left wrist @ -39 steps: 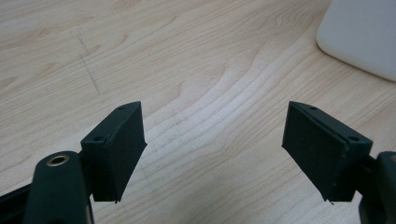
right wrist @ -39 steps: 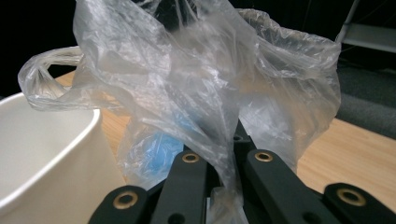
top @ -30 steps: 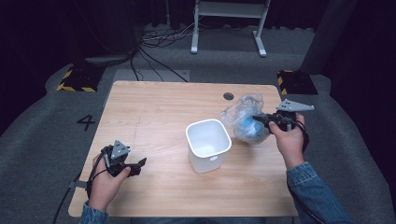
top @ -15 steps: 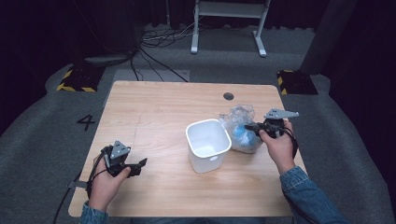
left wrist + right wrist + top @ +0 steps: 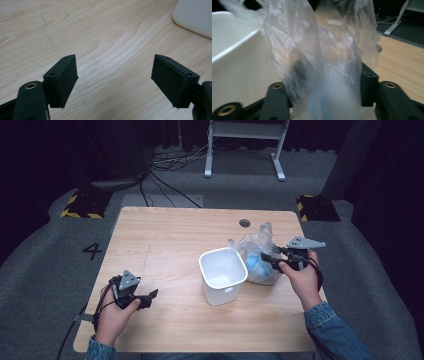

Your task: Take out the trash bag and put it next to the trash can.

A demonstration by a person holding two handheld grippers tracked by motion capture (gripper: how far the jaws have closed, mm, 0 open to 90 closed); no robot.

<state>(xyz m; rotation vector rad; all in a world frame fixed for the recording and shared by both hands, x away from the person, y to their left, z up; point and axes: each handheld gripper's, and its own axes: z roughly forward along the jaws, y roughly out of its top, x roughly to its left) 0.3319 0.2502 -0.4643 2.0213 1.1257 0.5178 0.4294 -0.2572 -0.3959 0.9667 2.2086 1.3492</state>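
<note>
Clear plastic bag (image 5: pixel 257 254) with something blue inside sits on the bench (image 5: pixel 170 235), touching the right side of the white bin (image 5: pixel 223 275). Right tool (image 5: pixel 274 260) is clamped on the bag's right side; in the right gripper view the film (image 5: pixel 322 65) is bunched between both jaws, bin wall (image 5: pixel 239 75) just beside it. Left tool (image 5: pixel 145 299) rests low on the bench, well left of the bin, jaws wide apart with bare wood between them (image 5: pixel 113 82); bin corner (image 5: pixel 193 16) is ahead of it.
</note>
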